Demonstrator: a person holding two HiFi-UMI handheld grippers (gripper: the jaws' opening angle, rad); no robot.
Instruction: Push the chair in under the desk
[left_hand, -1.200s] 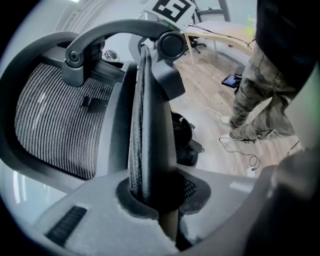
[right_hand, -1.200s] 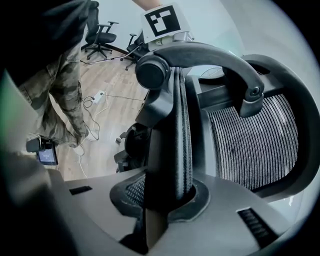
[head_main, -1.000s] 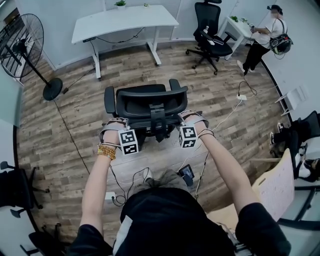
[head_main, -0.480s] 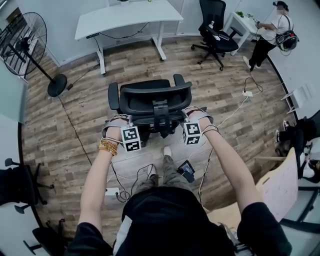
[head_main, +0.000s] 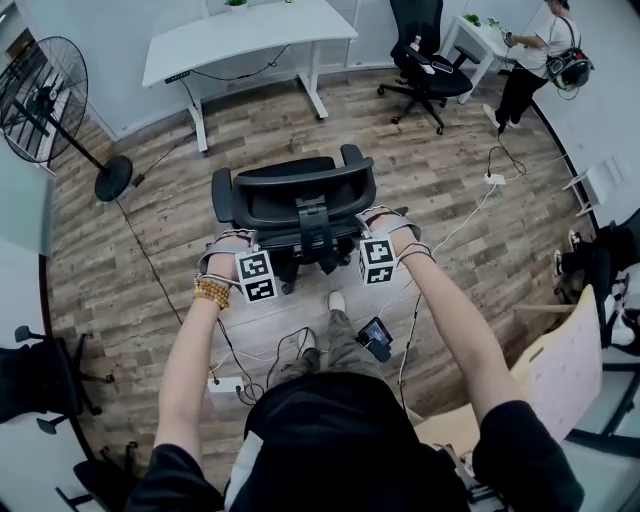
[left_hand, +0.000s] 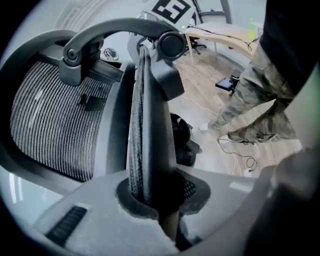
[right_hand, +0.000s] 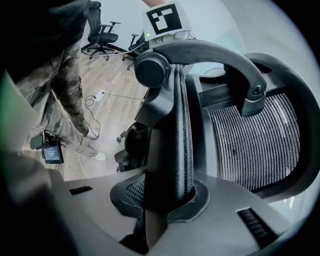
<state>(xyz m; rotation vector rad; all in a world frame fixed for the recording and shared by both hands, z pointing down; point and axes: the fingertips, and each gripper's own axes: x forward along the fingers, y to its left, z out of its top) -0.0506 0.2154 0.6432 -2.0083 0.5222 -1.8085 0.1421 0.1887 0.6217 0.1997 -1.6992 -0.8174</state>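
A black mesh-backed office chair (head_main: 295, 195) stands on the wood floor in the middle of the head view, its back towards me. The white desk (head_main: 250, 30) is at the far wall, well beyond the chair. My left gripper (head_main: 238, 245) is shut on the left edge of the chair's backrest (left_hand: 150, 145), and its jaws (left_hand: 150, 200) pinch the rim. On the other side, my right gripper (head_main: 380, 228) is shut on the right edge of the backrest (right_hand: 172, 145), which runs between the jaws (right_hand: 167, 200). The chair's headrest bar (right_hand: 210, 55) arches above.
A standing fan (head_main: 50, 100) is at the left with its cable across the floor. A second black chair (head_main: 425, 60) and a person (head_main: 540, 55) are at the back right. Cables, a power strip (head_main: 225, 385) and a small device (head_main: 375, 340) lie near my feet.
A leg and shoe of the person holding the grippers have come forward behind the chair. Both grippers keep their hold on the backrest, and the chair has hardly shifted.
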